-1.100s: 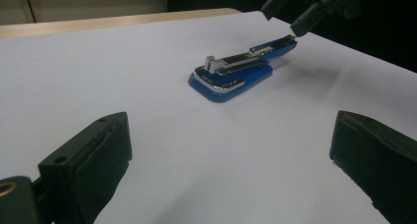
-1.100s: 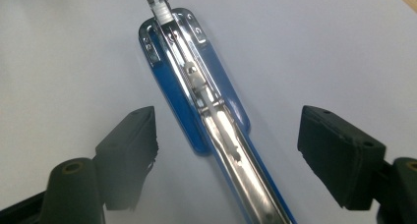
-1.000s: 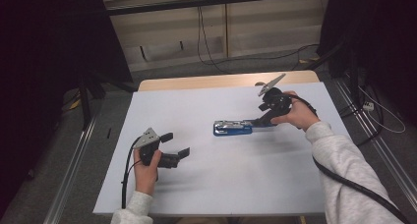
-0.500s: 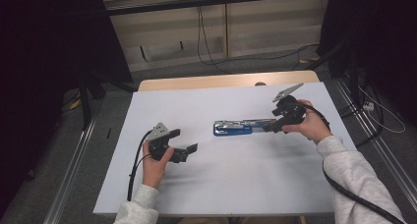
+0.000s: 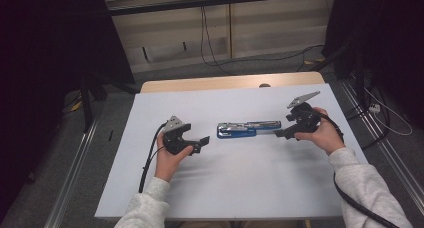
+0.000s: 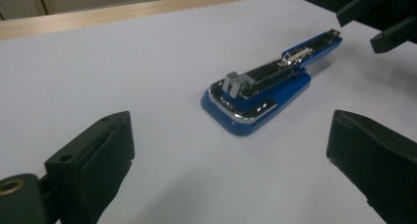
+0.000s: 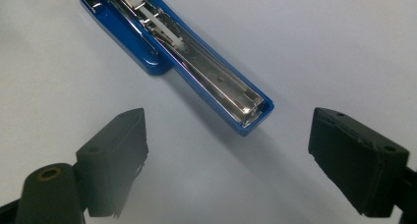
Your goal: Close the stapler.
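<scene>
Stapler: a blue plastic stapler with a chrome metal staple channel [image 5: 246, 129] lies flat near the middle of the table, long axis running left to right in the high view. Its top is swung open, so the bright channel faces up along its length.
Stapler, wide end: the broad blue base with the chrome rim [image 6: 255, 103] points toward the left gripper in the left gripper view.
Stapler, narrow end: the slim open end of the channel [image 7: 248, 113] points toward the right gripper and lies between its two jaws in the right gripper view, not touching either.
Left gripper: a black two-jaw gripper with a grey plate on top [image 5: 199, 143], held in the person's left hand [image 5: 169, 158], rests low over the sheet, just left of the stapler and apart from it. Jaws spread wide, nothing between them.
Right gripper: a matching black gripper [image 5: 279, 132], held in the person's right hand [image 5: 322, 135], sits just beyond the stapler's right end. Jaws spread wide, gripping nothing; contact with the stapler is not seen.
Surface: a white sheet covering a pale wooden table [image 5: 235, 183]; the stapler is the one loose item on it.
Cables: a black cable [image 5: 148, 160] trails from the left gripper toward the near table edge.
</scene>
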### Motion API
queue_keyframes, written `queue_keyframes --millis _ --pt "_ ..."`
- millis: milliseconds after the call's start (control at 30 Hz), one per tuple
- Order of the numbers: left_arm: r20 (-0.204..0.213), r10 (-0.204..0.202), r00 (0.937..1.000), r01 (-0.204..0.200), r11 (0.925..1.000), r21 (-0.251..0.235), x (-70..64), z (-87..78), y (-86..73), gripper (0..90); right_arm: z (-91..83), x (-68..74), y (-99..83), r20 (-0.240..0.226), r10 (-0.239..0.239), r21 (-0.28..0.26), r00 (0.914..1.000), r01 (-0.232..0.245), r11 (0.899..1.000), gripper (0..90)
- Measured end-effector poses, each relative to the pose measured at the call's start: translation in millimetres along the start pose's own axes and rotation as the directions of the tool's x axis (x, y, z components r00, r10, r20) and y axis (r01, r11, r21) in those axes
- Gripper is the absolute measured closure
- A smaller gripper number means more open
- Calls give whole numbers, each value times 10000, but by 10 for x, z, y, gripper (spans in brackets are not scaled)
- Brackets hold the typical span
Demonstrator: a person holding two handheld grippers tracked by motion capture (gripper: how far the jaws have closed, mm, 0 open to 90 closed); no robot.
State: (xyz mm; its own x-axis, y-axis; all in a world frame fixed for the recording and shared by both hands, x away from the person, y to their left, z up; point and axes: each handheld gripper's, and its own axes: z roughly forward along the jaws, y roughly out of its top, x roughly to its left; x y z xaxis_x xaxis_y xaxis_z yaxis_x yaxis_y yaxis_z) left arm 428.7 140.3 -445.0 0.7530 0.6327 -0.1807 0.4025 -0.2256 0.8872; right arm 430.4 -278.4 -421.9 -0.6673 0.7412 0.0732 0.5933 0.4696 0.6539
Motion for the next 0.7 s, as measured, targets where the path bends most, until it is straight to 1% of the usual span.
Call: queue_keyframes --millis 67,100,133,167,200,267,300,333,367,400,433,467,500,533,567,600,633,667,700 --pt "-46 -73 10000 73 10000 27 7 27 7 55 5 8 -37 115 111 -43 9999 -110 9999 151" --pt "-171 6 9999 -1 9994 337 14 40 18 77 5 16 -54 184 148 -85 9997 -146 9999 166" --pt "-349 -27 9994 46 9985 549 16 63 28 89 -1 18 -73 262 153 -153 9995 -149 9998 193" --pt "-408 -17 9992 44 9978 668 23 68 34 112 -7 20 -97 348 329 -322 9989 -318 9990 213" --pt "-416 -192 9989 217 9980 591 29 85 35 142 -10 20 -112 366 451 -383 9983 -437 9983 226" --pt "-447 -105 9989 133 9980 622 37 101 36 246 -18 24 -155 588 496 -368 9970 -475 9982 286" --pt "-524 -201 9984 235 9976 648 37 124 39 293 -31 26 -174 823 462 -337 9955 -436 9985 318" --pt "-520 -193 9985 227 9975 667 41 136 40 385 -57 28 -209 936 568 -461 9940 -527 9975 434" --pt "-696 -78 9975 128 9973 720 40 156 44 385 -57 28 -209 936 568 -461 9940 -527 9975 434" --pt "-904 -5 9959 67 9977 679 33 181 46 512 -71 26 -222 1070 737 -499 9915 -687 9964 486" --pt "-888 56 9960 13 9970 775 41 198 51 512 -78 23 -233 1202 935 -526 9883 -877 9948 528" --pt "-852 44 9964 23 9969 792 50 227 58 608 -76 18 -255 1466 1205 -639 9818 -1122 9916 622" --pt "-876 69 9961 16 9952 976 44 267 70 657 -72 19 -264 1607 1213 -568 9795 -1135 9919 670" --pt "-876 69 9961 16 9952 976 44 267 70 706 -62 22 -276 1678 1175 -457 9788 -1113 9927 705" --pt "-900 94 9959 -2 9947 1024 46 293 76 745 -48 18 -288 1677 1150 -385 9791 -1100 9932 736" --pt "-862 54 9963 38 9943 1063 51 315 79 776 -38 13 -300 1735 1261 -373 9767 -1214 9919 775" --pt "-938 146 9955 -33 9928 1193 53 362 82 808 -31 9 -309 1816 1339 -345 9742 -1298 9909 815" --pt "-938 146 9955 -33 9928 1193 53 362 82 838 -18 5 -319 1877 1368 -339 9727 -1327 9906 836" --pt "-951 129 9954 -9 9922 1247 52 388 79 838 -18 5 -319 1877 1368 -339 9727 -1327 9906 836"
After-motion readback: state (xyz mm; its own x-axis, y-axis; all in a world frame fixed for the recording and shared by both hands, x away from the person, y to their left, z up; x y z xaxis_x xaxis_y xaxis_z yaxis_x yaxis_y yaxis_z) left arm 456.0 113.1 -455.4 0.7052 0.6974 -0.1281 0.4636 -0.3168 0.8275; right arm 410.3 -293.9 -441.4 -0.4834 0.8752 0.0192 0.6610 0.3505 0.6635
